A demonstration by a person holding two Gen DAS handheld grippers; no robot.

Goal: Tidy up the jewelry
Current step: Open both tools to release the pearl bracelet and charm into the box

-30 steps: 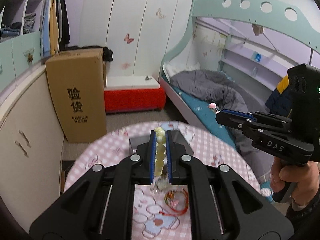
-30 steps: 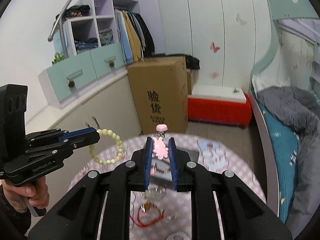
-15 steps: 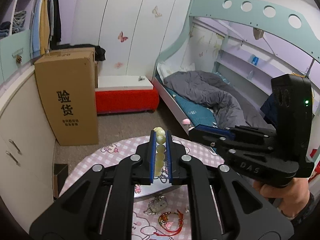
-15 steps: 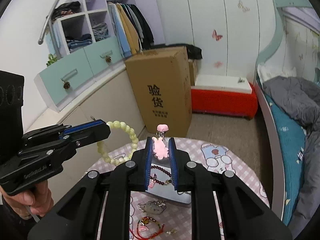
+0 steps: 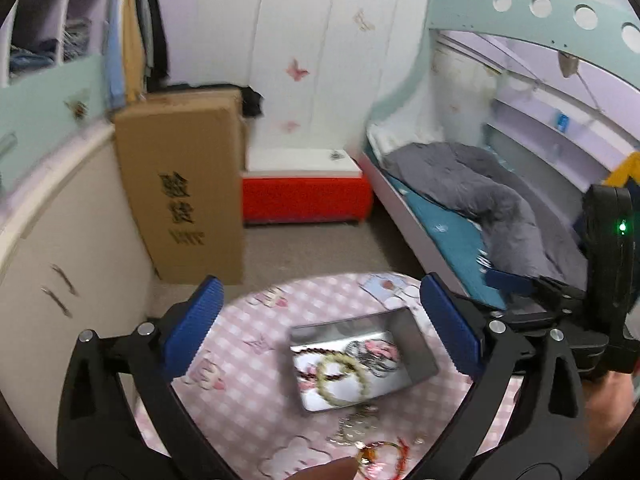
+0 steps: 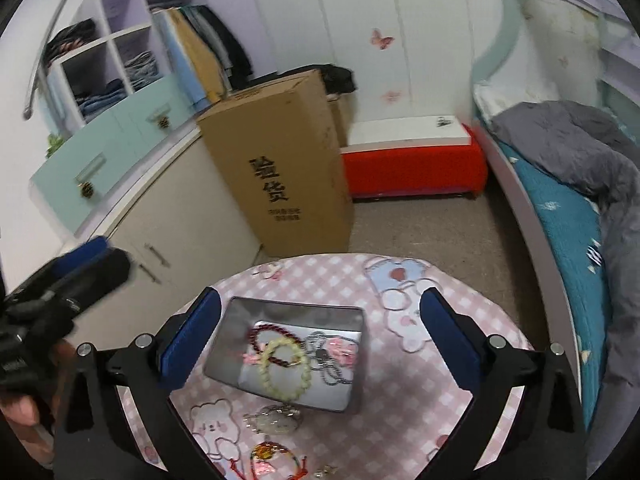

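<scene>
Right wrist view: the right gripper [image 6: 320, 332] hangs above the metal tin [image 6: 356, 384], jaws opening, spread wide with nothing between the pads; the tin stands on the round bench [image 6: 460, 412] with its pink checked cloth. Inside the tin lie a pale green bead bracelet [image 6: 285, 368], overlapping a dark red bead bracelet [image 6: 274, 336], beside a silver chain [image 6: 326, 360] and a pink charm [image 6: 340, 350]; nearer than the tin, loose on the bench, a clear pendant [image 6: 274, 420] and a red cord bracelet [image 6: 276, 458]. Left wrist view: the left gripper [image 5: 320, 328] also hangs over the tin, jaws opening, empty; blur hides finer detail. Beyond the bench stand a cardboard box [image 6: 280, 160], a red bench seat [image 6: 414, 164] and a bed [image 6: 568, 208].
</scene>
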